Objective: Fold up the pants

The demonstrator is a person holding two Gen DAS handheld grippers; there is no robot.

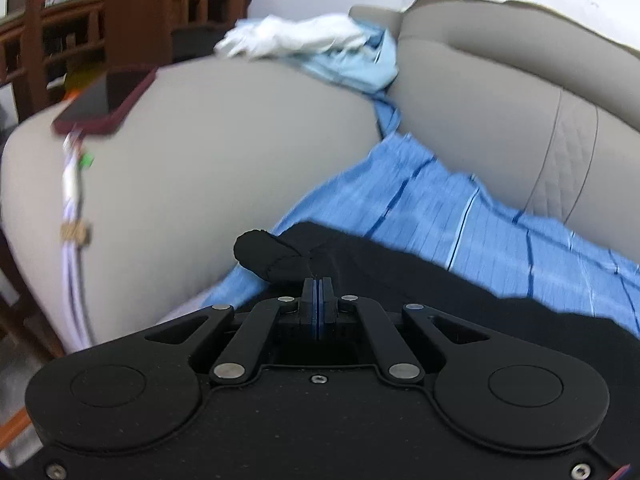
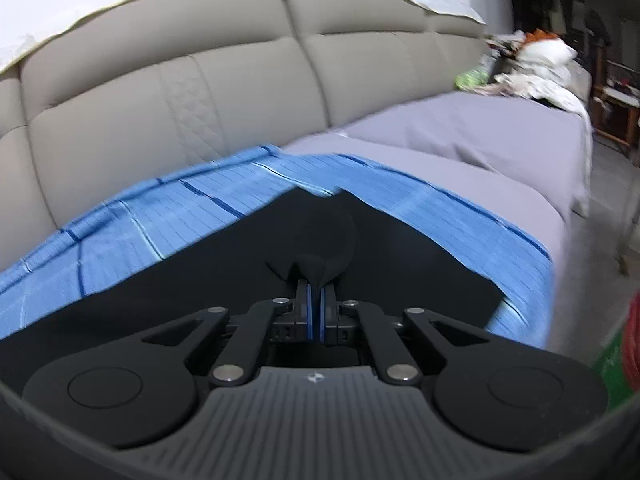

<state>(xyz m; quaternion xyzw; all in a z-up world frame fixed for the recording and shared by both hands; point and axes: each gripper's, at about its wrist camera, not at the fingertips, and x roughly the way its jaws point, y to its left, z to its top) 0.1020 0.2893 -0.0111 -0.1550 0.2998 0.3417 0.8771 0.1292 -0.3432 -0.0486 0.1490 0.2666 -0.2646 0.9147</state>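
The black pants (image 1: 400, 280) are spread on a blue striped cloth (image 1: 440, 200) over the beige sofa (image 1: 200, 160) seat, near its front edge. A bunched corner of the pants is clenched in the left gripper (image 1: 317, 286), beside the sofa's armrest, where a phone (image 1: 108, 100) is laid. Another fold of the pants is clamped in the right gripper (image 2: 316, 292).

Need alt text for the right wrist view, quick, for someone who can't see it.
The right tongs are shut on a pinch of black pants, which lie on a blue striped cloth on a beige sofa. A grey sheet covers the seat beyond, with a clothes pile at the far end.
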